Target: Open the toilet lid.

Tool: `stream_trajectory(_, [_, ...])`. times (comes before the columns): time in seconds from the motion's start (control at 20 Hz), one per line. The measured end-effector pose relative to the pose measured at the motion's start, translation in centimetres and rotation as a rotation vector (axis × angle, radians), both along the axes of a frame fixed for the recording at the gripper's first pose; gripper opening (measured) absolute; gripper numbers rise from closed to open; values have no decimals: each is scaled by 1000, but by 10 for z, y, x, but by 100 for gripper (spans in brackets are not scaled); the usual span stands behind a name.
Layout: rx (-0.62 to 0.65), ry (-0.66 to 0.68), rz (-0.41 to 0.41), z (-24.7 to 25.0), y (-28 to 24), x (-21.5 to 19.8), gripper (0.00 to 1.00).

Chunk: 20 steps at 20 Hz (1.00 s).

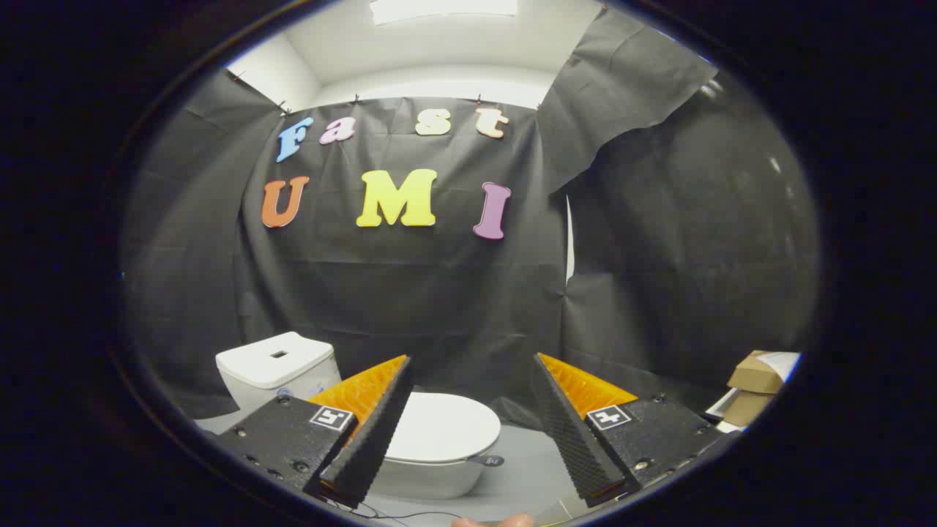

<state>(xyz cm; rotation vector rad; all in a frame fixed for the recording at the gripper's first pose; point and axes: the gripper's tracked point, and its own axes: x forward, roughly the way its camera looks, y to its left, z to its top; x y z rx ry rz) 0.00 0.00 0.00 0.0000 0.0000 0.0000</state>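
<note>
Presently, the gripper [468,410] is held well clear of the work, its two fingers spread wide apart with nothing between them. No contact with any surface is observed.

Beyond the fingers, at about eleven o'clock from the gap, the toilet lid [441,426] is seen lying flat and fully closed on the bowl [421,477]. Its left portion is masked by the left finger [366,432]. The cistern [278,364] is found behind it at ten o'clock, against the dark booth wall [410,293]. A small dark tab [489,460] is noted at the lid's right front rim, at roughly four o'clock on the lid; its purpose cannot be determined. Cardboard boxes [754,384] are recorded at three o'clock, well apart from the toilet, on the grey floor [523,476].

The lid is judged to be rigid moulded plastic, light to moderate in weight, glossy and therefore likely slippery under a pinch. It is presumed to be hinged at the cistern side. A hold is best taken at the front rim, farthest from the hinge, with one finger hooked beneath the overhanging edge or the edge pinched between both. Slippage on the smooth top face and a lid falling back shut are to be guarded against.
</note>
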Motion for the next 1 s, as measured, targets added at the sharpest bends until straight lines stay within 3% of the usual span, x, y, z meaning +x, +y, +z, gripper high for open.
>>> stream_trajectory(0.35, [-10,6,-34,-2,-15,-3,100])
stream_trajectory(1.0, [-57,54,-4,-27,-1,2,100])
